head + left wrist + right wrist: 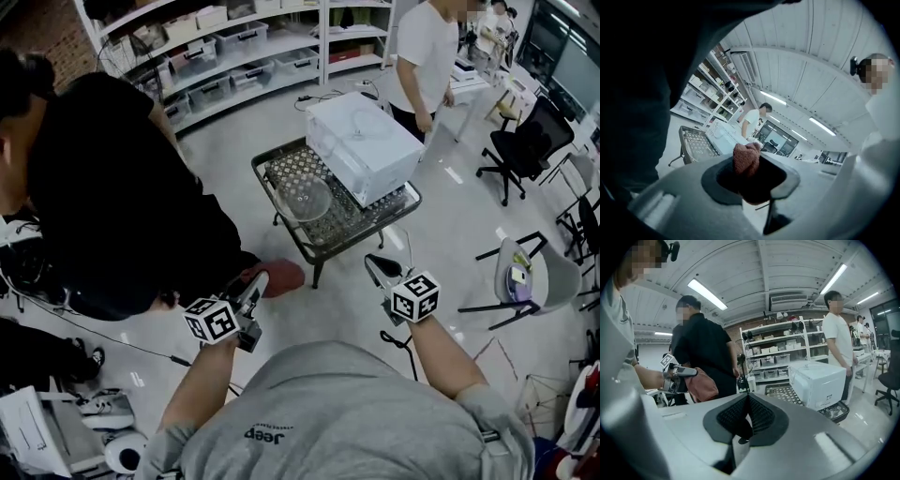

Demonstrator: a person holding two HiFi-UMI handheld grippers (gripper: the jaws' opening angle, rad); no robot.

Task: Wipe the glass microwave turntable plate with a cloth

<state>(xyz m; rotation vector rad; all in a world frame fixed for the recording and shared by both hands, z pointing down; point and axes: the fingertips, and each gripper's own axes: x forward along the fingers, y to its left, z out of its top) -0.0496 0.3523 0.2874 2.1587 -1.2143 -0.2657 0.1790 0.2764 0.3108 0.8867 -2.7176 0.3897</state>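
Standing at twelve o'clock in the head view, a mesh-topped table (281,208) carries a white microwave (364,145), with the glass turntable plate (305,199) lying flat just beside it at its eight o'clock. Below the table at seven o'clock, the left gripper (256,284) is clamped on a reddish cloth (746,161). At five o'clock, the right gripper (749,420) has its jaws pressed together on nothing.

Microwave (364,145) fills back-right of mesh table (367,231), blocking reach from R & rear. Glass plate (302,199) lies on front-left part, open from above & from front edge. Person in black (112,206) crowds L side, just beside left gripper (259,281) w/ cloth (279,277). Bare floor btwn right gripper (375,264) & table. Chair (525,277) well apart on R.
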